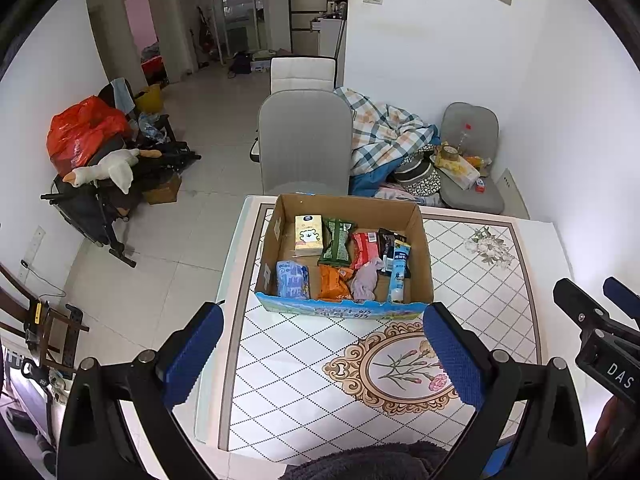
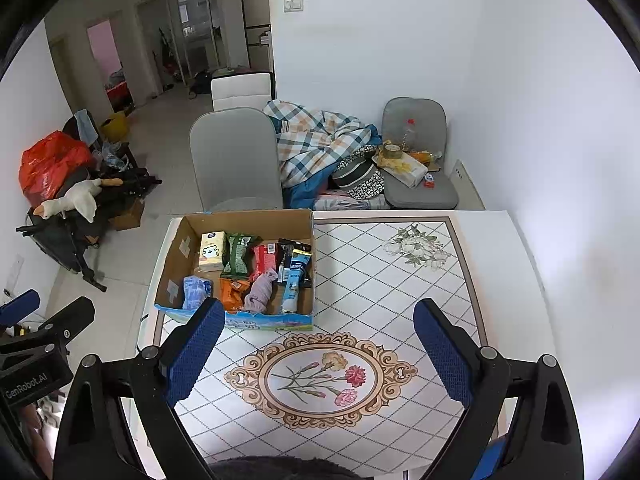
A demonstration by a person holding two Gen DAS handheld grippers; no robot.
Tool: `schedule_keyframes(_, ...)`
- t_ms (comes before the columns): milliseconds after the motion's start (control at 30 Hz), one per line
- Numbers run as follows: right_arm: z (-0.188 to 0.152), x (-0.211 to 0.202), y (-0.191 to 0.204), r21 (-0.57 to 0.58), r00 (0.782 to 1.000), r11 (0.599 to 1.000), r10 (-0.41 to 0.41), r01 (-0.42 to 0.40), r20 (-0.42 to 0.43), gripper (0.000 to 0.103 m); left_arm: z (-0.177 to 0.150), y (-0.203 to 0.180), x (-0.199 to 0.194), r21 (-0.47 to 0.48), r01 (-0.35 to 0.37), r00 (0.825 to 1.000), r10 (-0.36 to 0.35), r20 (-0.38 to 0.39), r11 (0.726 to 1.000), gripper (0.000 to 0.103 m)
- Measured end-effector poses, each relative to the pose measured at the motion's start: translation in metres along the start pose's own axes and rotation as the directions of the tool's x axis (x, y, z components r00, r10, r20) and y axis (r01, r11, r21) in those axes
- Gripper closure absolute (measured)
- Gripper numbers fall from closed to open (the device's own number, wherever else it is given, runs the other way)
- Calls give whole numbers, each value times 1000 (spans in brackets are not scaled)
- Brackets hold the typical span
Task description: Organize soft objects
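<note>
A cardboard box (image 1: 420, 248) (image 2: 172, 264) stands on the far left part of the table. Inside lie a yellow tissue pack (image 1: 308, 235) (image 2: 212, 256), a green packet (image 1: 336, 242) (image 2: 237, 256), a red packet (image 1: 365, 249), an orange packet (image 1: 334, 283) (image 2: 233, 294), a blue pack (image 1: 293, 280) (image 2: 194, 290), a lilac cloth (image 1: 366, 280) (image 2: 260, 293) and a blue tube (image 1: 399, 270) (image 2: 294, 280). My left gripper (image 1: 323, 354) hangs open above the table, short of the box. My right gripper (image 2: 319, 350) is open too, over the flower medallion (image 2: 320, 378).
The table (image 2: 400, 280) has a patterned white top and abuts the white wall on the right. Behind it stand a grey chair (image 1: 304, 140) and a second chair (image 2: 420, 168) piled with clutter and a plaid blanket (image 2: 320, 140). A stroller with a plush goose (image 1: 108, 168) stands left.
</note>
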State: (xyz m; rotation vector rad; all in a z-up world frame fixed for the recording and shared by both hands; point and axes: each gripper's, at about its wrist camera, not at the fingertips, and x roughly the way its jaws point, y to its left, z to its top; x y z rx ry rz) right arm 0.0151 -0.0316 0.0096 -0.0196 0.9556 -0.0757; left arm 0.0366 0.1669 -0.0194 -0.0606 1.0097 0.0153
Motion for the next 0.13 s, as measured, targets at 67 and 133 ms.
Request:
schedule_keyframes(67, 0, 0, 0, 1, 1000, 1000, 0, 0, 1, 6, 0, -1, 2, 1, 2, 1000, -2, 4, 1000, 1)
schedule_keyframes(133, 0, 0, 0, -1, 1000, 1000, -2, 2, 4, 6, 0, -3, 3, 5, -3, 1000, 3, 7, 1000, 1)
